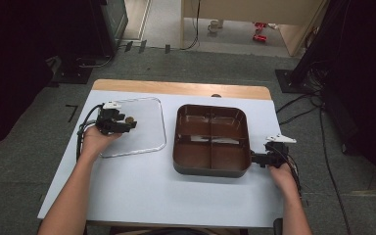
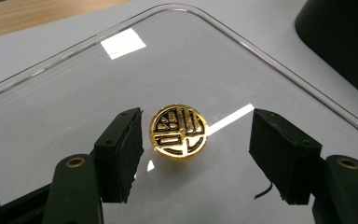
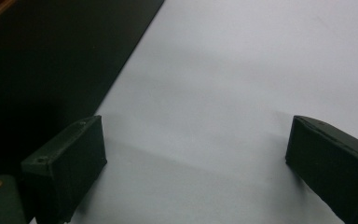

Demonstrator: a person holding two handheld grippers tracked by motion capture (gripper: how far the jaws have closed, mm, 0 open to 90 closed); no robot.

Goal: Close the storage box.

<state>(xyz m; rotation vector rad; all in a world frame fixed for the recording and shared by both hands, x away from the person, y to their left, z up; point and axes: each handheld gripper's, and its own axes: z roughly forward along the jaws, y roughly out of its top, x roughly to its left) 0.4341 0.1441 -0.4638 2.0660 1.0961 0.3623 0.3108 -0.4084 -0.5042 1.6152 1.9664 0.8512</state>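
- My left claw (image 2: 196, 154) stands half-wide, straddling the gold knob (image 2: 178, 136) of the clear lid (image 2: 74, 84); neither pad presses yet.
- I'd centre, then close squarely and lift straight.
- My right claw (image 3: 196, 158) gapes wide, empty, beside the brown tray (image 1: 211, 139) on the surface (image 1: 142, 186).

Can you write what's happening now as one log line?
left gripper: open around gold knob | clear lid: flat | right gripper: open beside brown tray
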